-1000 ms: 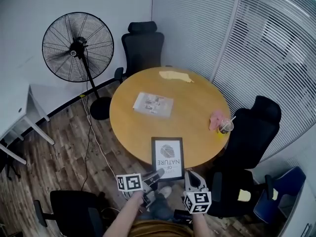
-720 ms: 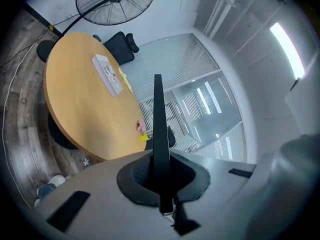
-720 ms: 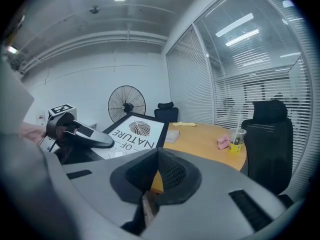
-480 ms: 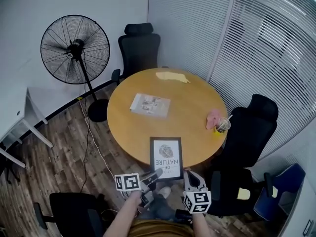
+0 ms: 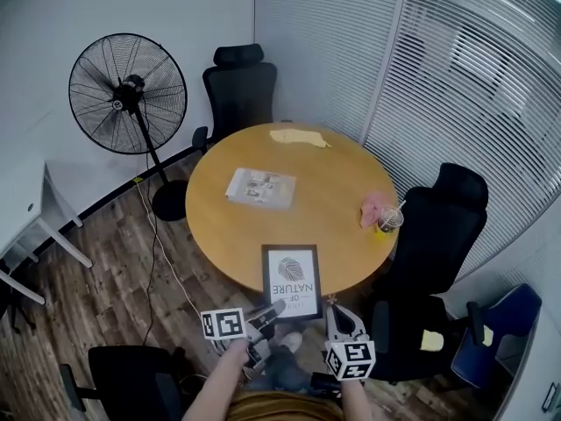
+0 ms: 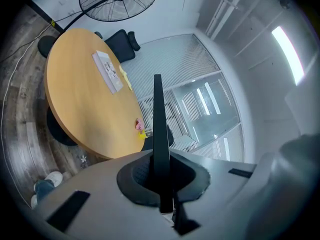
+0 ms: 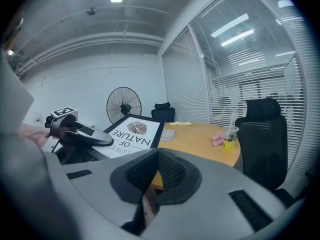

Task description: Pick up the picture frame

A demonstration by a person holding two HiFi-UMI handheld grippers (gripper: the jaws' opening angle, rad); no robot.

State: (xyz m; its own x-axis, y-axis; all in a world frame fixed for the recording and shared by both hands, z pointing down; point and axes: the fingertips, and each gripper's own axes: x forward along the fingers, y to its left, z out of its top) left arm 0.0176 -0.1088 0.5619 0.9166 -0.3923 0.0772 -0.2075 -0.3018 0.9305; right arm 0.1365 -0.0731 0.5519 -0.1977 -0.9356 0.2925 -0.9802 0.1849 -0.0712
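Note:
The black picture frame (image 5: 292, 281) with a leaf print and the word NATURE hangs over the near edge of the round wooden table (image 5: 219, 226). My left gripper (image 5: 267, 312) is shut on its near left corner. The left gripper view shows the frame edge-on (image 6: 159, 124) as a thin dark bar, with the pads (image 6: 145, 176) pressed on it. In the right gripper view the frame (image 7: 131, 130) tilts up beside the left gripper (image 7: 80, 131). My right gripper (image 5: 337, 316) is just right of the frame's near edge, with its jaws (image 7: 156, 156) shut and nothing between them.
On the table lie a printed sheet (image 5: 260, 188), a yellow cloth (image 5: 300, 137), a pink cloth (image 5: 372, 209) and a cup with a straw (image 5: 387, 220). Black office chairs stand behind (image 5: 238, 82) and right (image 5: 438, 226) of it. A standing fan (image 5: 127, 82) is at the left.
The head view has drifted a little, so the table sits slightly further left. The frame and both grippers keep their places and the grip is unchanged.

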